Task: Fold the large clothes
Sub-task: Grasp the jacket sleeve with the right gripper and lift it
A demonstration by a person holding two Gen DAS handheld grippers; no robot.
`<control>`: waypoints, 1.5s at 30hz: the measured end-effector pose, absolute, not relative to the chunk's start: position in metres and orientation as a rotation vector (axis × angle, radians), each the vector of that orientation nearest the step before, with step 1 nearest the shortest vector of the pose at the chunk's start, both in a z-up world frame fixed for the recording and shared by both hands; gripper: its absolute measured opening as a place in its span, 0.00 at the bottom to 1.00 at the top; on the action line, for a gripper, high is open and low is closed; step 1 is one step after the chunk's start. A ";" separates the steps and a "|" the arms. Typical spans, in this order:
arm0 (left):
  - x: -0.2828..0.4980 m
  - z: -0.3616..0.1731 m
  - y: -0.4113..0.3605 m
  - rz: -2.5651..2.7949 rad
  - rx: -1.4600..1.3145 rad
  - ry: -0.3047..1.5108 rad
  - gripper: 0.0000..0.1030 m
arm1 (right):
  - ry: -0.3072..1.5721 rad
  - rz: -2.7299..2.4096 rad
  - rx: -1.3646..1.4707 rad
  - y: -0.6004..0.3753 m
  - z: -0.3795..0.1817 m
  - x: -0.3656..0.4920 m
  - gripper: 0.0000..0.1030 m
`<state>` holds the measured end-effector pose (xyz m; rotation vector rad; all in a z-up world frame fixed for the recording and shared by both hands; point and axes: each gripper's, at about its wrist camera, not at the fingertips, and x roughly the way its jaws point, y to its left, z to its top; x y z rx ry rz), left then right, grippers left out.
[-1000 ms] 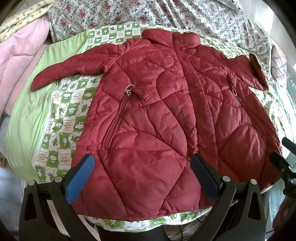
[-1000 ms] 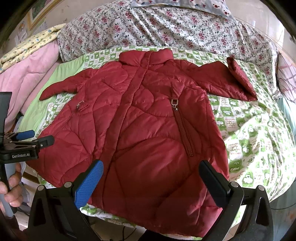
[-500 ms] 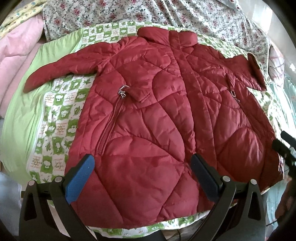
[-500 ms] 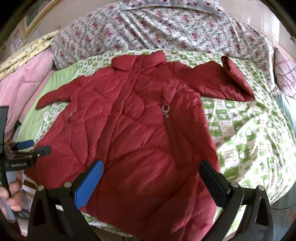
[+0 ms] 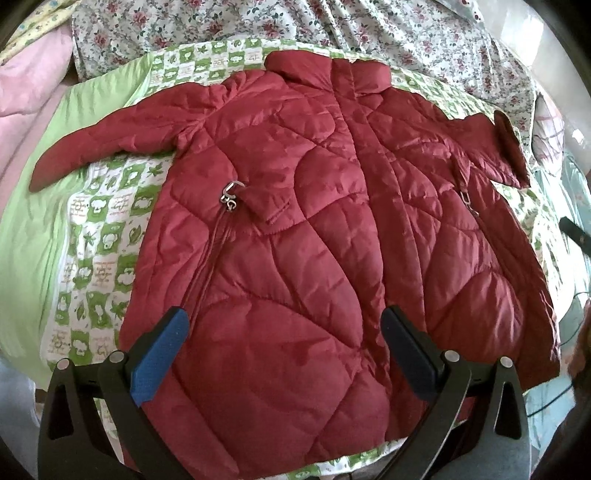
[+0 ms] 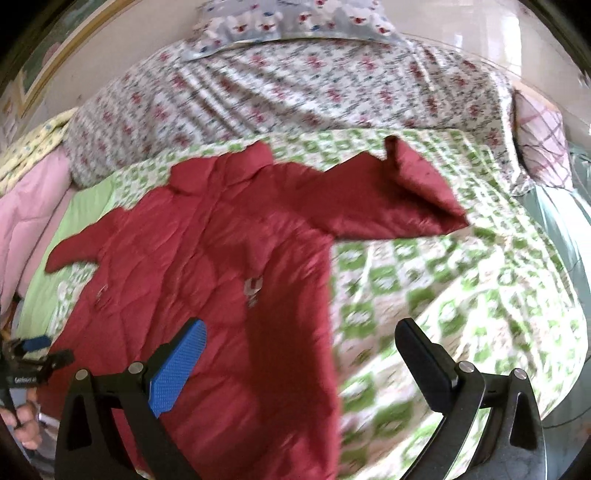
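A dark red quilted jacket [image 5: 314,236] lies front up and spread flat on a green and white patterned sheet [image 5: 99,236], collar at the far end, both sleeves out to the sides. My left gripper [image 5: 284,332] hangs open over the jacket's lower left hem, holding nothing. In the right wrist view the jacket [image 6: 207,266] fills the left half, its right sleeve [image 6: 388,199] bent back at the cuff. My right gripper [image 6: 301,343] is open above the jacket's right side edge, empty. The left gripper [image 6: 33,354] shows at the far left of that view, held by a hand.
A floral quilt [image 6: 314,92] and a pillow [image 6: 291,18] lie beyond the collar. Pink bedding [image 5: 26,85] is piled at the left. Bare patterned sheet [image 6: 461,288] stretches to the right of the jacket. A teal cover [image 6: 561,229] borders the bed's right edge.
The right gripper has swung right and forward, so the jacket's right edge and bare sheet now sit between its fingers. The left gripper has edged closer to the jacket. Both stayed open.
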<state>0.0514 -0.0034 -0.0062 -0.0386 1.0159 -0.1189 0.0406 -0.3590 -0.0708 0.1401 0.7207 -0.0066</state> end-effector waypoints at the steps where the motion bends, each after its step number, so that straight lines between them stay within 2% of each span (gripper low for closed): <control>1: 0.054 -0.006 -0.003 -0.113 -0.036 1.020 1.00 | 0.693 -0.016 0.146 -0.369 -0.068 0.046 0.99; 8: 0.073 -0.005 -0.001 -0.096 -0.039 1.034 1.00 | 0.655 -0.108 0.154 -0.429 -0.062 0.101 0.97; 20: 0.099 -0.019 -0.007 -0.107 -0.040 1.073 1.00 | 0.727 -0.259 0.047 -0.502 -0.084 0.216 0.83; 23: 0.106 -0.021 -0.007 -0.114 -0.050 1.072 1.00 | 0.749 -0.284 0.023 -0.513 -0.092 0.234 0.71; 26: 0.110 -0.022 -0.006 -0.127 -0.070 1.074 1.00 | 0.752 -0.294 0.038 -0.522 -0.093 0.241 0.50; 28: 0.114 -0.022 -0.005 -0.129 -0.083 1.076 1.00 | 0.742 -0.273 0.063 -0.523 -0.090 0.240 0.26; 31: 0.120 -0.023 -0.005 -0.134 -0.093 1.084 1.00 | 0.722 -0.255 0.062 -0.514 -0.079 0.233 0.19; 45: 0.125 -0.001 0.014 -0.173 -0.158 1.028 1.00 | 0.642 0.191 0.062 -0.347 -0.025 0.206 0.16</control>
